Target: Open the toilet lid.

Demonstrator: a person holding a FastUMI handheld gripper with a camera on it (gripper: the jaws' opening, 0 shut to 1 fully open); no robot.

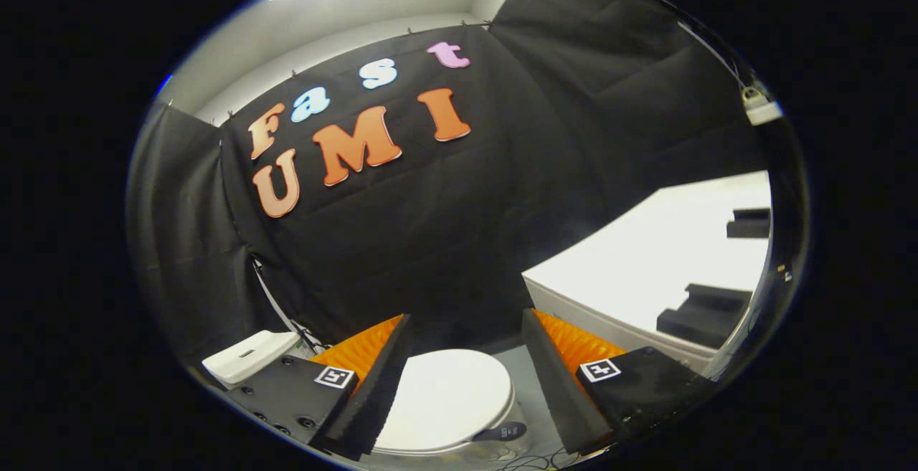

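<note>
With gripper (466, 327) fingers spread wide, holding nothing: closed white oval plastic toilet lid (445, 399) between fingers, below tips. White toilet tank (247, 356) at 9 o'clock of lid. White tabletop (660, 256) at 2 o'clock, bearing black foam blocks (706, 310).

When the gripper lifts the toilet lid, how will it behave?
The toilet lid, lying closed between the open gripper's fingers, looks like smooth, glossy, rigid plastic, so it may slip. It will probably swing up on a hinge rather than flex. Its rounded edge offers little to grip.
</note>
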